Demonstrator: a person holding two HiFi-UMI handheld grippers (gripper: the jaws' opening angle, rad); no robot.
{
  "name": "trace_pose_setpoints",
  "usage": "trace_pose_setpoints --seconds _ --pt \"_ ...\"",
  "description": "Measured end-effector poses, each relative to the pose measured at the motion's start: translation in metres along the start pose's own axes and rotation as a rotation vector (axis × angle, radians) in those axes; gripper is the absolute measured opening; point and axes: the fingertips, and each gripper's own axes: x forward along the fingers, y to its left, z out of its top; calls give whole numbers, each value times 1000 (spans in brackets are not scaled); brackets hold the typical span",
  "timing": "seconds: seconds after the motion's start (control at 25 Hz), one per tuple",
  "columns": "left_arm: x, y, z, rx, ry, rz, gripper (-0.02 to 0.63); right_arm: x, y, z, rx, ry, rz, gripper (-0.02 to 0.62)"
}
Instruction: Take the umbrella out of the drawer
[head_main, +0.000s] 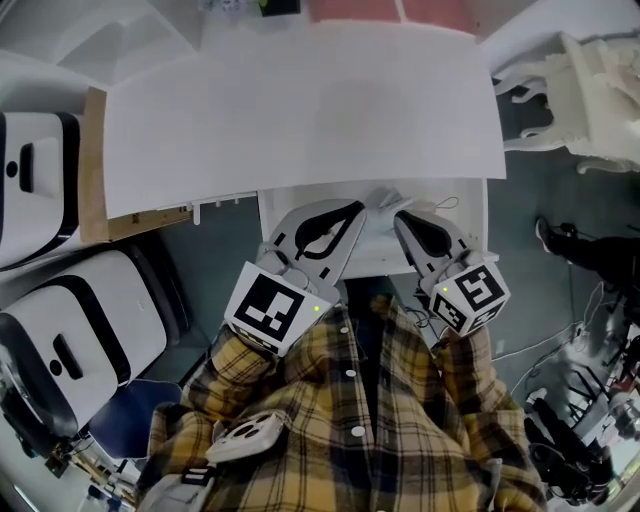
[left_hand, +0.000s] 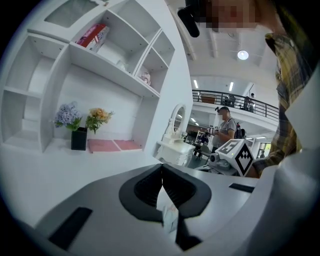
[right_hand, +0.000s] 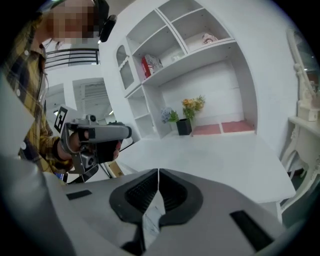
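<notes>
No umbrella shows in any view. A white drawer (head_main: 472, 215) sits under the front edge of the white desk (head_main: 300, 110); I cannot see what is inside it. My left gripper (head_main: 357, 208) hovers just in front of the drawer, its jaws shut with nothing between them (left_hand: 161, 170). My right gripper (head_main: 401, 216) hangs beside it to the right, also shut and empty (right_hand: 158, 172). Both point forward and slightly down toward the desk. In the right gripper view a hand holds the left gripper's body (right_hand: 97, 134).
On the desk's far side stands a white shelf unit with a black flower pot (right_hand: 184, 126) and pink mats (right_hand: 222, 128). An ornate white piece of furniture (head_main: 590, 90) stands at the right, white-and-black cases (head_main: 70, 340) at the left, and cables (head_main: 590, 400) on the floor at the right.
</notes>
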Motion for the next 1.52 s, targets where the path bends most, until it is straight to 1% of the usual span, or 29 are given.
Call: trace_pose_setpoints --seconds 0.12,0.4,0.44,0.48,0.52,0.68,0.88,1.08,1.16,1.4,1.52 --pt "2 4 -5 -20 4 8 21 9 -2 -17 -12 61 28 18" --pt "-1 7 -12 -28 15 53 21 21 -7 -44 -47 170 79 22" --pt "-1 7 -14 -32 18 58 21 22 -9 -48 -51 185 84 49" --pt "0 7 -16 -37 19 64 21 24 -12 -51 -55 200 91 93" --pt "-1 6 -17 -41 18 70 21 25 -13 -55 -61 215 99 110" --pt "-4 4 -24 -59 20 94 21 32 -13 -71 -97 273 137 138" --pt "-9 8 -34 -65 23 129 21 43 -8 -90 -201 345 196 167" --pt "-12 6 -45 -83 30 157 21 51 -8 -105 -253 396 239 218" --pt "-10 4 -49 -93 28 159 21 54 -8 -111 -280 413 258 221" --pt "-11 3 -55 -111 16 187 21 62 -5 -141 -413 499 353 255" --pt "-13 3 -60 -116 17 202 21 64 -9 -154 -482 534 375 281"
